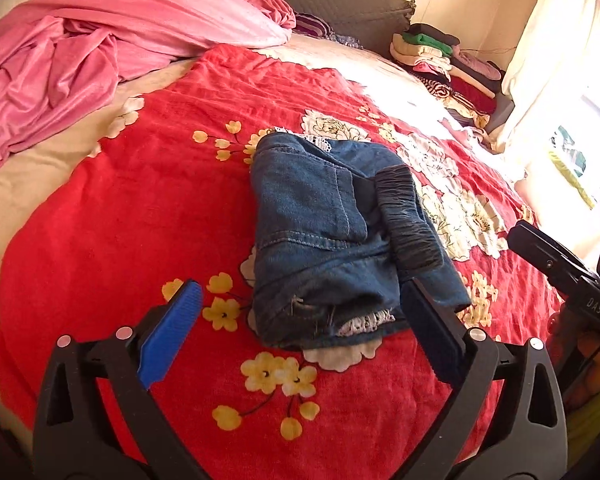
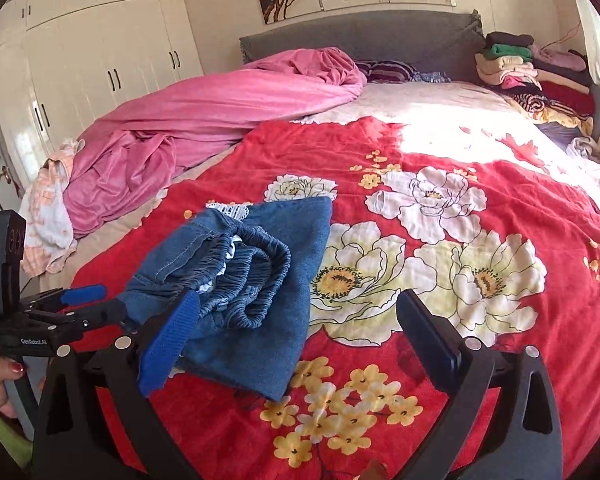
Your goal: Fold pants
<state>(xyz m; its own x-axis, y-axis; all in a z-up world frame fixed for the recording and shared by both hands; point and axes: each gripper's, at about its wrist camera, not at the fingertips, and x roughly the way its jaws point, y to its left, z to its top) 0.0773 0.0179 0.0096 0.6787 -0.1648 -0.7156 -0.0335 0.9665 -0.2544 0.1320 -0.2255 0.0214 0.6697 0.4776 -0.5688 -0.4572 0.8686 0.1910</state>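
The denim pants (image 1: 324,240) lie folded into a small bundle on the red flowered blanket (image 1: 100,240), with the elastic waistband on top and white lace at both ends. My left gripper (image 1: 300,284) hovers just in front of the bundle, open wide, and its pads do not press the cloth. In the right wrist view the pants (image 2: 268,280) sit left of centre. My right gripper (image 2: 298,296) is open wide over their near right corner and holds nothing. The left gripper (image 2: 100,304) shows at the left edge. One black finger (image 1: 548,258) of the right gripper shows at the right edge.
A crumpled pink blanket (image 2: 204,120) covers the bed's far left. A stack of folded clothes (image 2: 532,76) stands at the far right by the grey headboard (image 2: 360,36). White wardrobes (image 2: 100,40) line the left wall. A person's hand (image 2: 0,380) grips the left tool.
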